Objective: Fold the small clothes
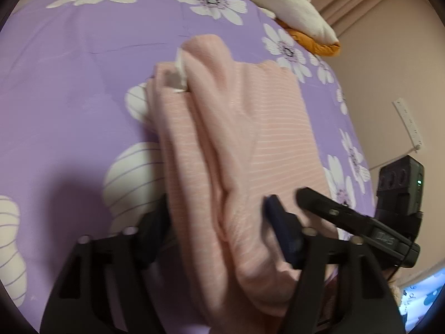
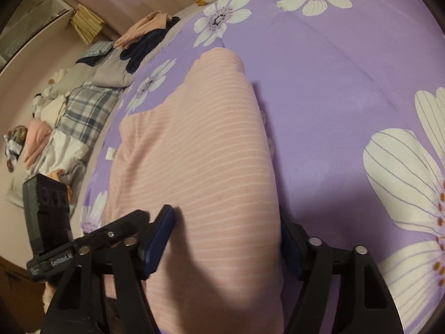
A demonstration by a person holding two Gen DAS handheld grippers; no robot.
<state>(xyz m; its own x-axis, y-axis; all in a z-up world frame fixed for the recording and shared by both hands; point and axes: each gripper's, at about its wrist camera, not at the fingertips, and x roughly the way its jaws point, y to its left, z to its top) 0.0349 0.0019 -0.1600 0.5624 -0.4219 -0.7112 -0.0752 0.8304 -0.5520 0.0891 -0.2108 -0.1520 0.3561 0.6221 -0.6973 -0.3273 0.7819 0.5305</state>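
A pink garment with thin white stripes (image 1: pixel 236 139) lies on the purple flowered bedspread (image 1: pixel 69 83), bunched in long folds with a white label showing near its far end. My left gripper (image 1: pixel 217 222) is open, its fingers astride the near end of the garment. The same garment (image 2: pixel 200 153) lies flatter in the right wrist view, and my right gripper (image 2: pixel 225 239) is open with its fingers on either side of the fabric. The right gripper also shows in the left wrist view (image 1: pixel 361 222), and the left gripper in the right wrist view (image 2: pixel 83 239).
A white and orange plush toy (image 1: pixel 292 8) lies at the far edge of the bed. A pile of folded and loose clothes (image 2: pixel 83 103) lies beside the bed on the left. A pink wall (image 1: pixel 389 69) stands beyond the bed edge.
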